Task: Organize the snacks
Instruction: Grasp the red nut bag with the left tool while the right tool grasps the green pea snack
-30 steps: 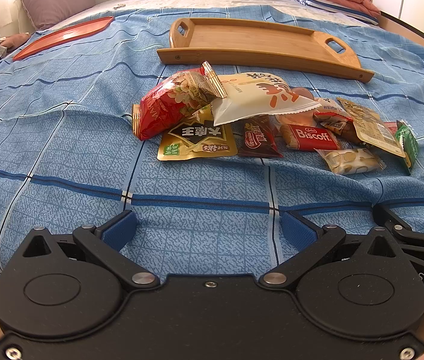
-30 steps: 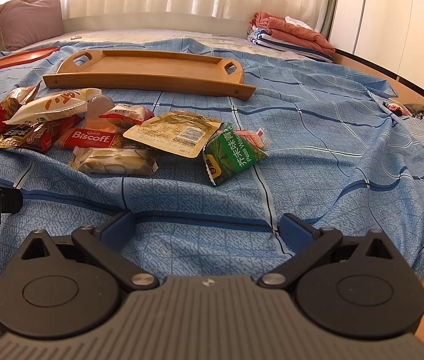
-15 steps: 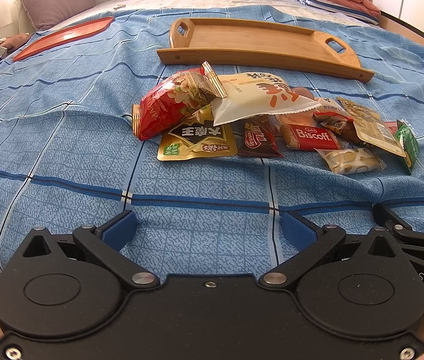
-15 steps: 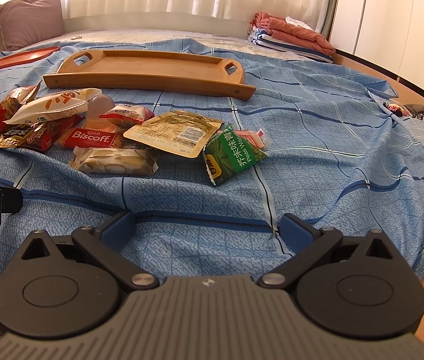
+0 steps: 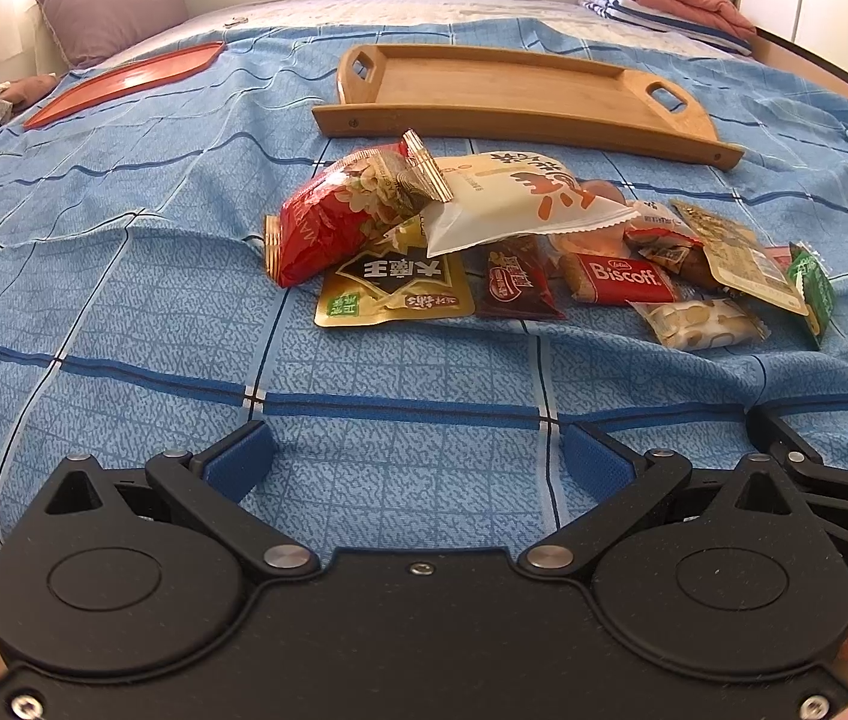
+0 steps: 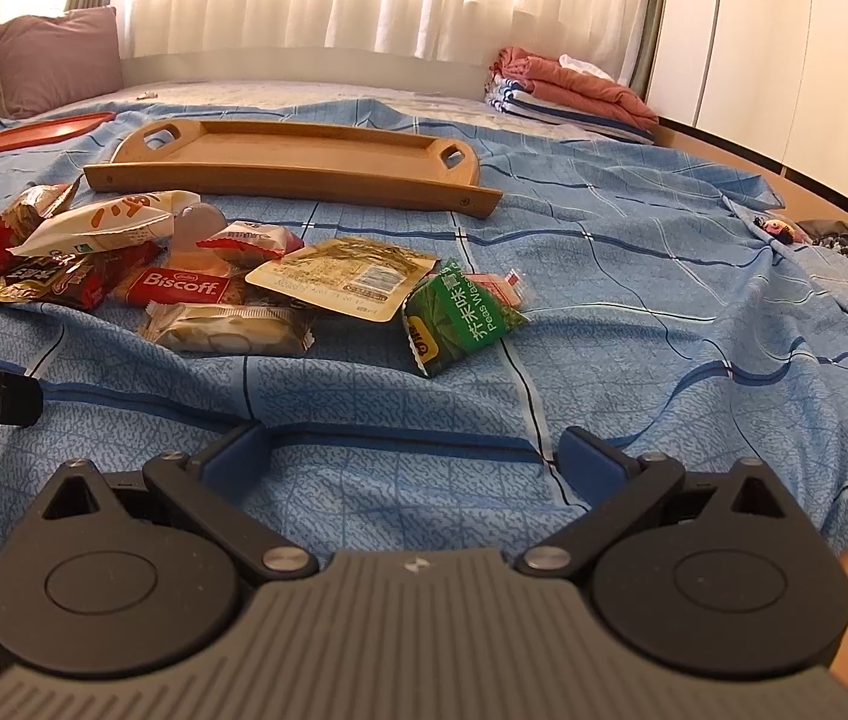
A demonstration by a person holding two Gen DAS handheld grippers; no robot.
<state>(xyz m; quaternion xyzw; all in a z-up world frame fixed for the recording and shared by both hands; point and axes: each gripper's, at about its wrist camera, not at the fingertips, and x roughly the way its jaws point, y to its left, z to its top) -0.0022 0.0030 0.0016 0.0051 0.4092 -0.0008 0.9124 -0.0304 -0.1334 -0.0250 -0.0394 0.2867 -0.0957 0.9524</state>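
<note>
In the snack pile, the gold pouch lies partly hidden under the red bag and the white bag. A pale pink item behind them cannot be identified. The right gripper is cut off by the left view's right edge. The green packet shows only edge-on there.

blue checked bedspread, red Biscoff packet
</note>
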